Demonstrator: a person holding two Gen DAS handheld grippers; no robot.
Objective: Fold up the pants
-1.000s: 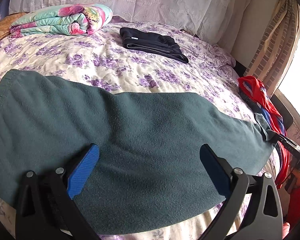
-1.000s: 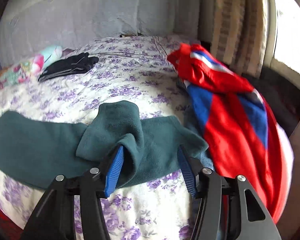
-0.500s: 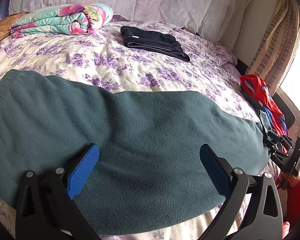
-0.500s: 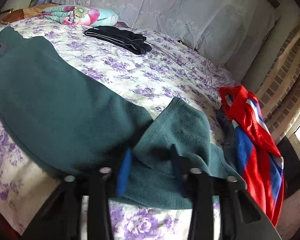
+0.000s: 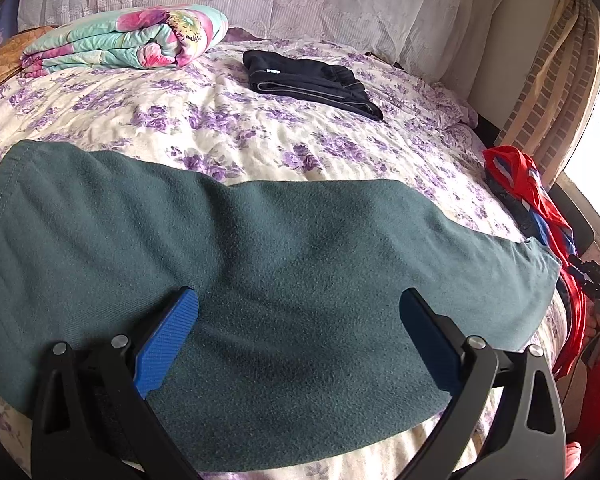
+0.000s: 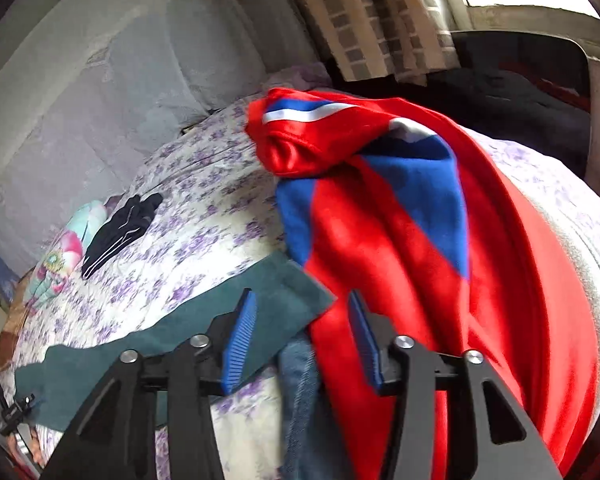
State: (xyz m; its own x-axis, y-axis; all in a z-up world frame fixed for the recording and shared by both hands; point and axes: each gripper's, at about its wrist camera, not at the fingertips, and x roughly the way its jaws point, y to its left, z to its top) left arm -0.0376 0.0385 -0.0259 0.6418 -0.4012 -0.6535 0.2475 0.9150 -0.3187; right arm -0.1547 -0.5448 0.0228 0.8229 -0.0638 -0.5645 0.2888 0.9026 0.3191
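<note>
Dark teal pants (image 5: pixel 284 280), purple-flowered cream bedspread (image 5: pixel 204 120), red-blue-white garment (image 6: pixel 400 220), black folded clothes (image 5: pixel 312 82)

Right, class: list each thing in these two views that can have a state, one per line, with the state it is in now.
Green pants: spread flat across the bed, unfolded.
Black garment: folded, lying apart near the pillows.
Floral quilt: folded into a bundle.
Red and blue garment: crumpled, unfolded.
Left gripper: open over the pants, holding nothing.
Right gripper: jaws opening, pads not pressing anything.
</note>
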